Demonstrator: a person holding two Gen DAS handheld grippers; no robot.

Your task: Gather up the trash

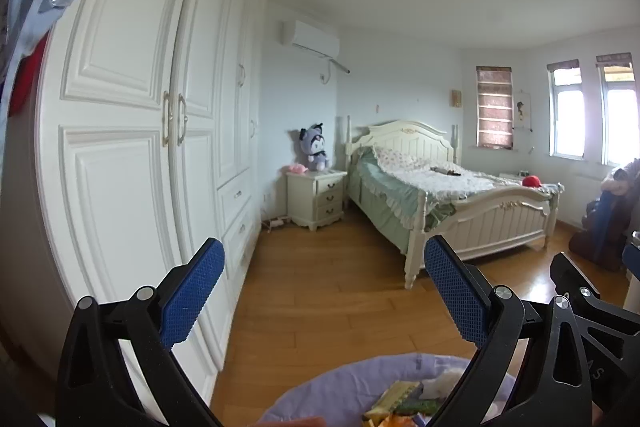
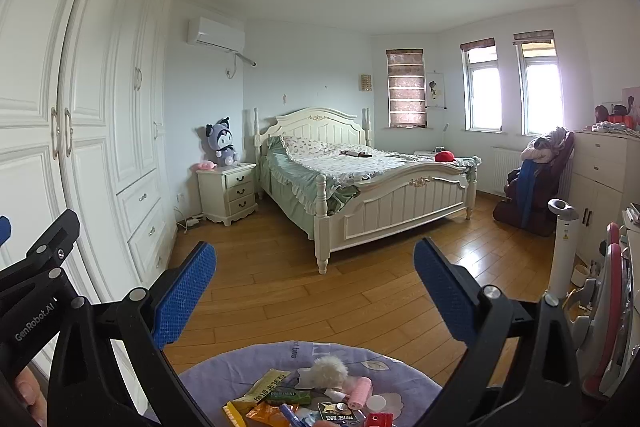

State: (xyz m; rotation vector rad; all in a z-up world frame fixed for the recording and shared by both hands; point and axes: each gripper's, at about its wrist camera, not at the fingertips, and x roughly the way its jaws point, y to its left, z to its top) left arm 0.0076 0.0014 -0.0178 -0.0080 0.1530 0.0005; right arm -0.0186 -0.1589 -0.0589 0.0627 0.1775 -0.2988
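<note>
- My left gripper (image 1: 324,283) and right gripper (image 2: 314,285) both hold their blue fingers (image 2: 184,293) wide, gripping nothing.
- Just below them, mixed trash wrappers (image 2: 276,393) lie on the round lilac-covered table (image 2: 224,371).
- Beyond the wooden floor (image 2: 280,279) stands a cream bed (image 2: 372,195).

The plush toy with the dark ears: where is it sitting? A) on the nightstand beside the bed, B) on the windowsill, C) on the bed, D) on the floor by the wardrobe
A: the plush toy sits upright on top of the cream nightstand, left of the bed.
</note>
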